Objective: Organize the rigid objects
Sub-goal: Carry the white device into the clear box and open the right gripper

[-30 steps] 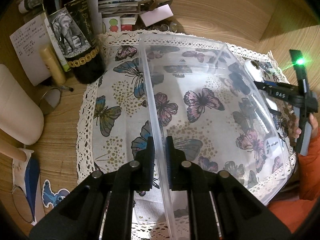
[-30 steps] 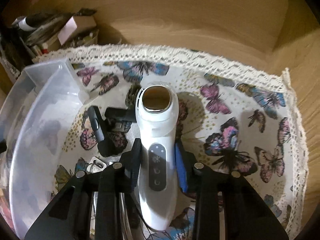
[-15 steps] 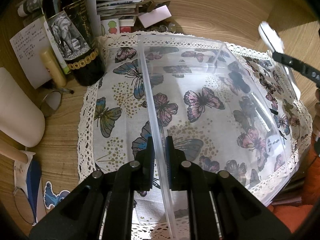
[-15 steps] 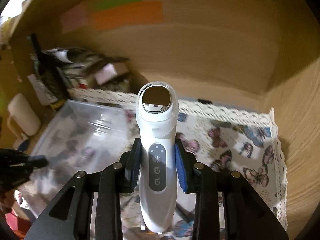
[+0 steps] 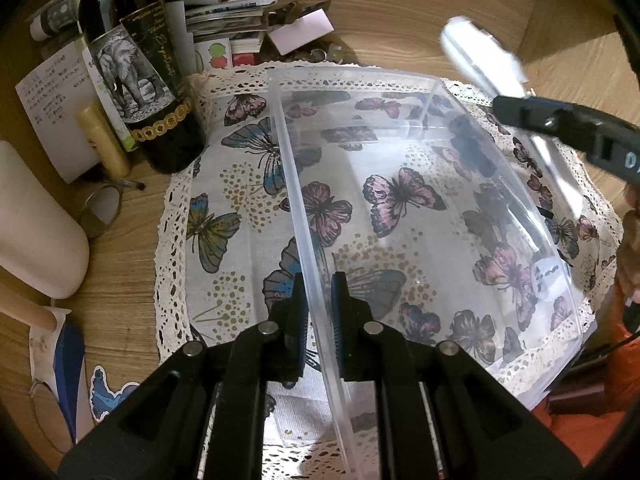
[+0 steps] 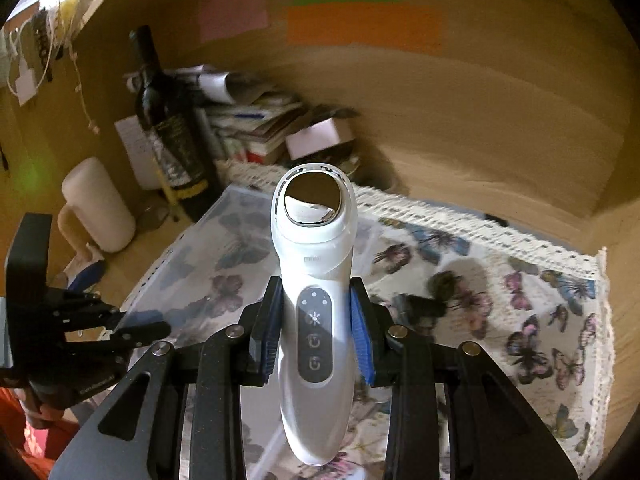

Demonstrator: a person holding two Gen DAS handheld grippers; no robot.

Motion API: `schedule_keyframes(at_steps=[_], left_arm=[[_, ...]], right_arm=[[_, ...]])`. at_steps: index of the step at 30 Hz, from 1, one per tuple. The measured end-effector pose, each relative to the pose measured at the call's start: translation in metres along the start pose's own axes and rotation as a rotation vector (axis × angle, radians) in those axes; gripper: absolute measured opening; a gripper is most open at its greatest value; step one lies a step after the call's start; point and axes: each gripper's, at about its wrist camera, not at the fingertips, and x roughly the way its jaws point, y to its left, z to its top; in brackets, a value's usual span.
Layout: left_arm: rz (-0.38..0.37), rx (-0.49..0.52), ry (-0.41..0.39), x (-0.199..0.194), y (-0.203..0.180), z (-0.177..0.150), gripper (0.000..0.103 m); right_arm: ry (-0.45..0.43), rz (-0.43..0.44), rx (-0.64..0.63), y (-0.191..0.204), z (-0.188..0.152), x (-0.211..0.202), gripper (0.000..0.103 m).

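Note:
A clear plastic bin (image 5: 404,128) stands on a butterfly-print cloth (image 5: 224,232). My left gripper (image 5: 319,296) is shut on the bin's near left wall, one finger inside and one outside. My right gripper (image 6: 316,320) is shut on a white handheld device (image 6: 314,280) with a shiny metal head and a button panel. It holds the device in the air above the cloth, beside the bin (image 6: 224,264). In the left wrist view the device (image 5: 480,56) shows blurred above the bin's far right corner.
A dark wine bottle (image 5: 136,64) stands left of the bin, with papers and books (image 5: 224,20) behind it. A white cylinder (image 5: 36,224) and glasses (image 5: 100,208) lie at the left. Small dark objects (image 6: 424,304) lie on the cloth right of the bin.
My right gripper has lifted the white device off the cloth and carried it up and toward the bin. My left gripper has kept its hold on the bin wall.

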Motion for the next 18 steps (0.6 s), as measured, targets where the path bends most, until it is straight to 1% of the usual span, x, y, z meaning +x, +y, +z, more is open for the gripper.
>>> schedule_keyframes(at_steps=[6, 12, 16, 18], left_arm=[[-0.012, 0.006, -0.006, -0.001, 0.0, -0.001, 0.012], [-0.021, 0.013, -0.007, -0.001, 0.0, -0.001, 0.013], [-0.025, 0.016, -0.006, -0.001, 0.001, -0.001, 0.013], [-0.027, 0.015, -0.005, -0.001, 0.001, -0.001, 0.013]], right_arm=[[0.075, 0.017, -0.018, 0.015, 0.002, 0.024, 0.029], [0.142, 0.022, -0.017, 0.017, 0.004, 0.045, 0.029], [0.172, 0.013, -0.026, 0.019, 0.005, 0.055, 0.03], [0.195, 0.023, -0.025, 0.019, 0.004, 0.06, 0.03]])
